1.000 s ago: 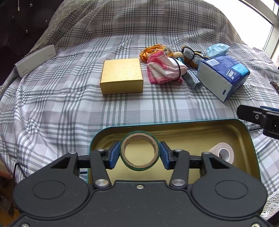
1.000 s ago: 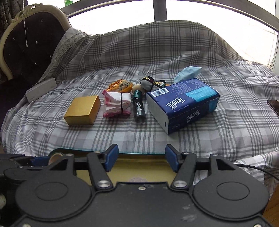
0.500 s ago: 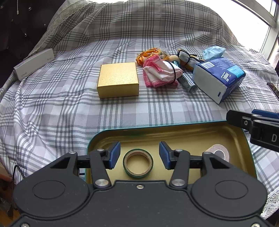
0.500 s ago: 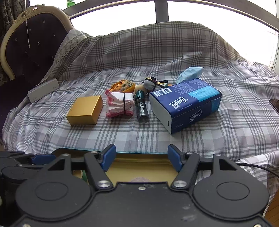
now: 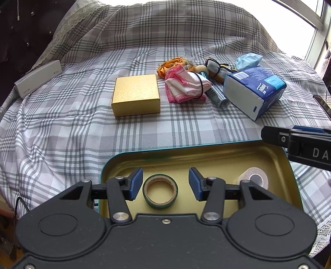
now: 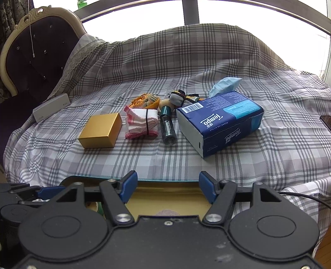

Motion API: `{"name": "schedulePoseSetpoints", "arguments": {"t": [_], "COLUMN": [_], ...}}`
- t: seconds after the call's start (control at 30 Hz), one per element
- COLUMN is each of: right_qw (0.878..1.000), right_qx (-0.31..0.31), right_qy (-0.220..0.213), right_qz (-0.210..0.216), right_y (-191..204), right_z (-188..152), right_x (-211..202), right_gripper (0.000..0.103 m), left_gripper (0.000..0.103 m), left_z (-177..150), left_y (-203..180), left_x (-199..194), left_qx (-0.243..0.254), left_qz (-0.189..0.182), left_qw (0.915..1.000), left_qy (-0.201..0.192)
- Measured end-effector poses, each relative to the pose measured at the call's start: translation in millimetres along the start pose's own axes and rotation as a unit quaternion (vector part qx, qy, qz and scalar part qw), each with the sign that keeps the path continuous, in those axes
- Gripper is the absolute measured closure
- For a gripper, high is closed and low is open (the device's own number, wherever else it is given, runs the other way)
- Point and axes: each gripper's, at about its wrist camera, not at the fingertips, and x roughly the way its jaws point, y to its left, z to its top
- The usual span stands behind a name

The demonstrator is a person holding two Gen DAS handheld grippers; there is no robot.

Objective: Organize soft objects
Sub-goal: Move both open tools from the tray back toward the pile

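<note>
Plaid-covered bed (image 6: pixel 206 62); tufted dark headboard (image 6: pixel 39 53); bright window (image 6: pixel 132 18)

One sec. ago the left gripper (image 5: pixel 165 187) pressed its fingers (image 5: pixel 135 186) on the green tape roll (image 5: pixel 160 193) and held it above the tin (image 5: pixel 206 153); now they stand apart from it on both sides, and the roll lies flat on the tin's bottom. The right gripper (image 6: pixel 168 190) has just been opening a bit wider, w/ nothing between its fingers.

left wrist: near, down on tin (image 5: pixel 206 149) | right wrist: beside, sharing bed (image 6: pixel 269 157)
</note>
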Motion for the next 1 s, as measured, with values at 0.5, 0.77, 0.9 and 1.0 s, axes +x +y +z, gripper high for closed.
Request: {"name": "schedulePoseSetpoints", "arguments": {"t": [0.5, 0.77, 0.9, 1.0], "right_qw": [1.000, 0.999, 0.999, 1.000], "right_qx": [0.009, 0.019, 0.013, 0.007], "right_qy": [0.029, 0.041, 0.030, 0.019], "right_qz": [0.000, 0.000, 0.003, 0.008], "right_y": [-5.8, -18.7, -25.9, -32.1], "right_z": [7.7, 23.1, 45.3, 68.7], "right_x": [11.8, 24.4, 31.4, 41.4], "right_gripper": [0.039, 0.040, 0.040, 0.040], "left_gripper": [0.054, 0.054, 0.054, 0.054], "left_z": [10.6, 28.8, 48.0, 64.6], "left_y": [-10.7, -5.6, 1.2, 5.1], "left_x": [-2.0, 2.9, 7.7, 10.6], "left_qx": [0.023, 0.016, 0.002, -0.001], "left_qz": [0.004, -0.005, -0.014, -0.012], "left_qw": [0.9995, 0.9996, 0.9995, 0.9991], "left_qy": [-0.020, -0.022, -0.029, -0.041]}}
